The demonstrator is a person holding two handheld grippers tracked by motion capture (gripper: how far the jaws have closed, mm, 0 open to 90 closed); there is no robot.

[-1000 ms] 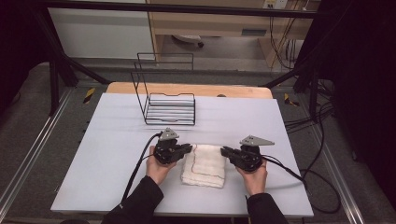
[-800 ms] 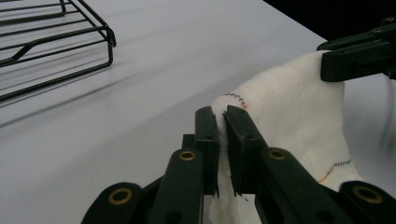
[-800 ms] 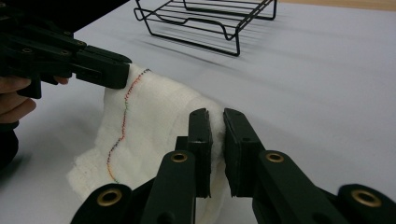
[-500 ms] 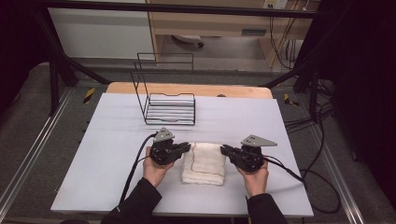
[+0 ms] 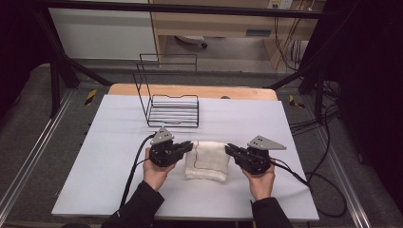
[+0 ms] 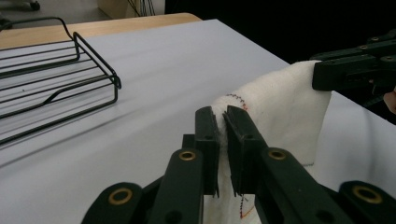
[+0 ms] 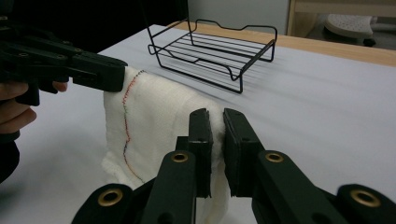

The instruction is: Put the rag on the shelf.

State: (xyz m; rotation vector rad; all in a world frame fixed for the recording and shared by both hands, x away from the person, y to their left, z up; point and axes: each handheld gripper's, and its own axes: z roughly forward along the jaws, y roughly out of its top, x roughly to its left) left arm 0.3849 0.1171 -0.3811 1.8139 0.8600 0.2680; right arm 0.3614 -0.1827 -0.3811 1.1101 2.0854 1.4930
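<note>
A folded white towel (image 5: 208,160) with a thin coloured stitch line lies at the front middle of the white table (image 5: 95,156). My left gripper (image 5: 189,147) is shut on the towel's far left corner (image 6: 219,112), and my right gripper (image 5: 228,149) is shut on its far right corner (image 7: 215,114). Both held corners are raised off the table, so the far edge hangs between the jaws while the near part rests on the surface. In the left gripper view the towel (image 6: 280,102) stretches across to the right gripper (image 6: 322,74); in the right gripper view the towel (image 7: 154,107) reaches the left gripper (image 7: 116,74).
A black wire rack (image 5: 172,102) stands behind the towel at the table's far middle, also in the gripper views (image 6: 51,79) (image 7: 217,46). A wooden board (image 5: 190,90) edges the table's back. Cables (image 5: 133,166) trail from each gripper. Black frame posts flank the table.
Both grippers have lifted and moved slightly away from the person with the towel's far corners, raising that edge off the table.
</note>
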